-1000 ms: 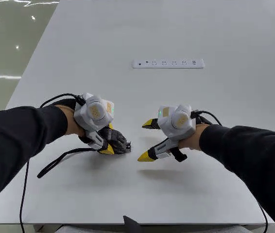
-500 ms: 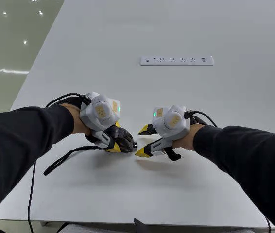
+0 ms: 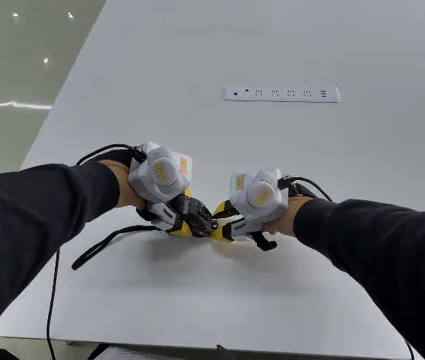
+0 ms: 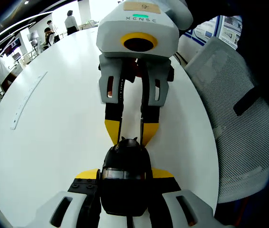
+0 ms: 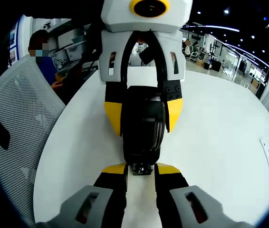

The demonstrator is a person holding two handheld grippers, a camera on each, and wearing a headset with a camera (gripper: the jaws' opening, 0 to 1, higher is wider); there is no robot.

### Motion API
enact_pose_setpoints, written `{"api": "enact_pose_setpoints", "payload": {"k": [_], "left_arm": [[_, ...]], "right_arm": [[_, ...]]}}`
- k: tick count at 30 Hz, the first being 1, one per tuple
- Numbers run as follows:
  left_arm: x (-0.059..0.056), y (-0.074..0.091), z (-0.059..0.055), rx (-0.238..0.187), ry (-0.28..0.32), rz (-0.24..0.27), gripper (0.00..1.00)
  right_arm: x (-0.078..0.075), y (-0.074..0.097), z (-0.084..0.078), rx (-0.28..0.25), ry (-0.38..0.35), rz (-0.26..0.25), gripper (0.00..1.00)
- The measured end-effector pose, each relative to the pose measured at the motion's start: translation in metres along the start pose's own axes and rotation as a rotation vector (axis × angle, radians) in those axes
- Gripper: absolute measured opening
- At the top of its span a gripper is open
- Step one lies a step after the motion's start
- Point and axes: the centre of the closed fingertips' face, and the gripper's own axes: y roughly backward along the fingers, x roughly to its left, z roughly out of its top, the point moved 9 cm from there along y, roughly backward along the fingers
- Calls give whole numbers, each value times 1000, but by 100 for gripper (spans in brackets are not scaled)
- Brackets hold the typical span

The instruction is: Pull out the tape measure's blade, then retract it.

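My left gripper (image 3: 188, 212) is shut on the black tape measure (image 3: 196, 215), low over the white table (image 3: 197, 112). In the left gripper view the case (image 4: 125, 178) sits between the yellow-tipped jaws of my left gripper (image 4: 125, 174). The right gripper (image 4: 130, 133) faces it head-on there, its tips on either side of the case's front end. In the right gripper view, my right gripper (image 5: 141, 169) has its jaws closed narrowly on the small metal blade hook (image 5: 141, 168) at the mouth of the tape measure (image 5: 143, 123). No blade length is showing. Both grippers meet tip to tip, the right gripper (image 3: 216, 221) just right of the case.
A white power strip (image 3: 281, 94) lies farther back on the table. A black cable (image 3: 100, 244) loops from the left wrist towards the near edge. A mesh chair (image 4: 239, 109) stands beside the table, and people stand in the background (image 4: 70, 19).
The right gripper has moved left to the tape measure and narrowed its wide-open jaws onto the blade hook. The left gripper still holds the case. The head camera shifted slightly.
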Motion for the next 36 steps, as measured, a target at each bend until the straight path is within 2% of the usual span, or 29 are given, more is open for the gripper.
{"api": "enact_pose_setpoints", "payload": {"k": [1,2,3,8,10,11,12,13,15,19,25,31,36], "left_arm": [[0,0,0,-1,-3,-1,34],[0,0,0,-1,-6,-3,34],[1,0,-1,0,-10,-3,34],[1,-1,-1,4,-4,3,34],[1,-1,-2,5,-4,6,34],[1,-1,-2,5,-3,6,34],[2,-1,-2,5,-1,7,34],[2,-1,-2,6,-1,8,34],[2,-1,-3,5,8,11,34],[3,-2,-3,0,17,8,34],[3,-2,-2,28,-5,2,34],[3,-2,-2,36,-13,1,34],[2,-3,-1,49,-15,9,34]], "right_arm": [[0,0,0,1,0,3,18],[-1,1,-2,15,5,-3,13],[-1,2,-1,0,4,6,13],[-1,-2,2,18,-1,9,13],[-3,-2,0,38,-38,20,14],[-4,-4,0,50,-35,15,15],[-5,-3,-1,74,-22,38,14],[-8,-4,1,56,-51,23,14],[-5,-3,-3,35,-25,25,12],[-5,-4,-5,17,-65,23,10],[-4,-4,-2,32,-39,22,10],[-3,-3,-3,36,-59,19,10],[-2,-3,-2,40,-39,7,10]]}}
